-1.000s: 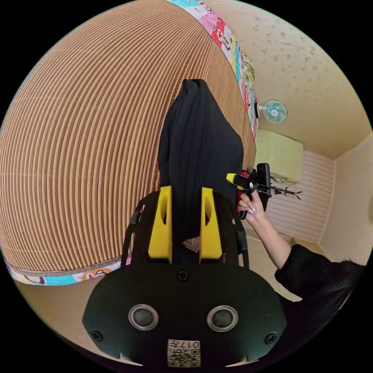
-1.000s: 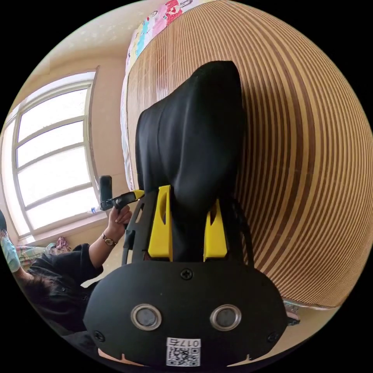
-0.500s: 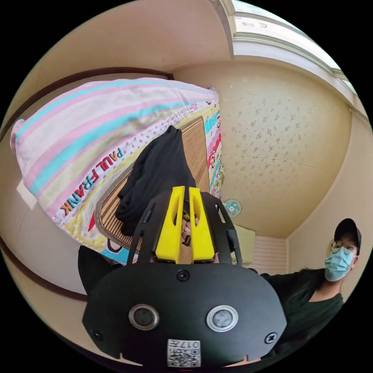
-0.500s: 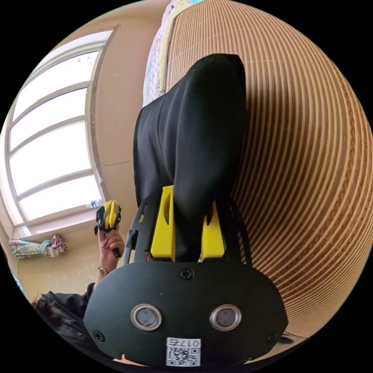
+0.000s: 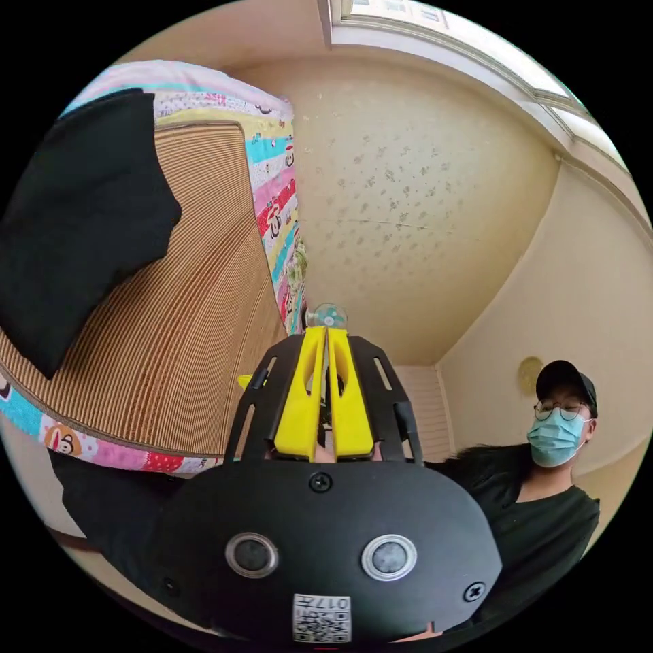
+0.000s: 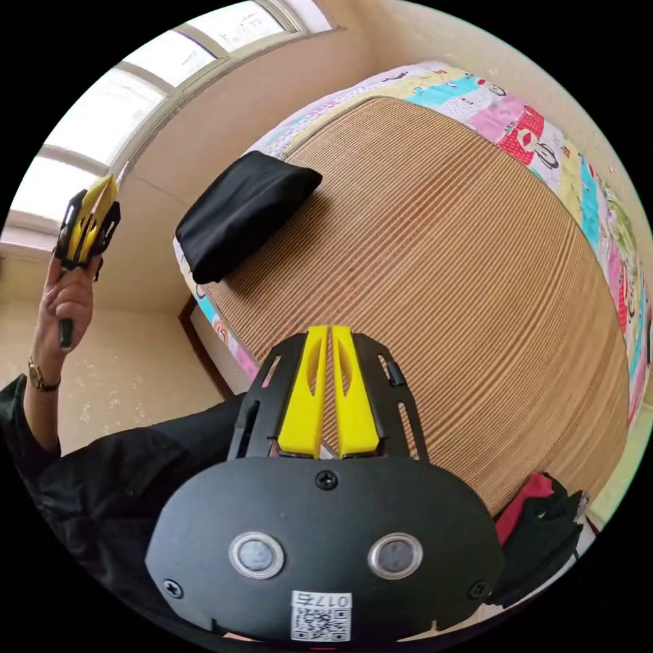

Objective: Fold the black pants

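1. The folded black pants (image 6: 241,211) are lying as a compact bundle on the brown striped woven mat (image 6: 442,286) that is covering the bed, near the mat's corner closest to the window (image 6: 129,102).
2. In the left gripper view the same black pants (image 5: 75,218) are sitting at the upper left on the mat (image 5: 183,340), well apart from both grippers.
3. The left gripper (image 5: 325,333) is pointing toward the patterned cream wall (image 5: 422,204); its yellow jaws are pressed together with nothing between them.
4. In the right gripper view the left gripper (image 6: 88,218) is being held up in a hand (image 6: 64,303) in front of the window, jaws together and empty.
5. The right gripper (image 6: 325,331) is hovering over the mat, its yellow jaws closed against each other and gripping nothing.
6. A colourful cartoon-print bedsheet (image 6: 544,149) is showing along the mat's edges.
7. A red and black bundle of cloth (image 6: 544,517) is lying at the mat's edge on the lower right of the right gripper view.
8. A person in a black top (image 5: 544,530) is standing beside the bed.
9. A small fan (image 5: 326,316) is showing just beyond the left gripper's jaw tips.
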The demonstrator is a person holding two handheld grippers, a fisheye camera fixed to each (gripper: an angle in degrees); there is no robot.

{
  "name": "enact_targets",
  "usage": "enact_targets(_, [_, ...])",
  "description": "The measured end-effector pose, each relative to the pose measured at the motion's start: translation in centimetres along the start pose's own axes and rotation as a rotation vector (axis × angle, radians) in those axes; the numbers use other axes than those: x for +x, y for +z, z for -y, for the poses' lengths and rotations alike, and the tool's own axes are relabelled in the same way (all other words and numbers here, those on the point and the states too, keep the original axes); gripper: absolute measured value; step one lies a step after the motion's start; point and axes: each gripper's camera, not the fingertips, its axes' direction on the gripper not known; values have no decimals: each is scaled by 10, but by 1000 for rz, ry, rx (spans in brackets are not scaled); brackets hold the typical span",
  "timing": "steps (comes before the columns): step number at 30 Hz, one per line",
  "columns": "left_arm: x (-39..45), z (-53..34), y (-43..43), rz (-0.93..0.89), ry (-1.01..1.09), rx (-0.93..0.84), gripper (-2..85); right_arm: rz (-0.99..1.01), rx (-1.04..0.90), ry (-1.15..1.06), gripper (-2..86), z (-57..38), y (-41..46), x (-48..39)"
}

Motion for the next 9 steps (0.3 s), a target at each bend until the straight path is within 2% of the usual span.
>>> enact_targets(3, [29, -32, 102, 122, 88, -232, -9, -119, 46, 186, 16, -107, -59, 60])
enact_targets(5, [63, -71, 186, 260, 255, -422, -8, -147, 138, 401, 20, -202, -114, 113])
enact_targets(8, [109, -133, 280, 426, 511, -593, -2, -214, 268, 687, 37, -324, -179, 168])
enact_targets(9, [118, -146, 296, 463, 564, -598, 3, -231, 294, 741, 41, -347, -190, 177])
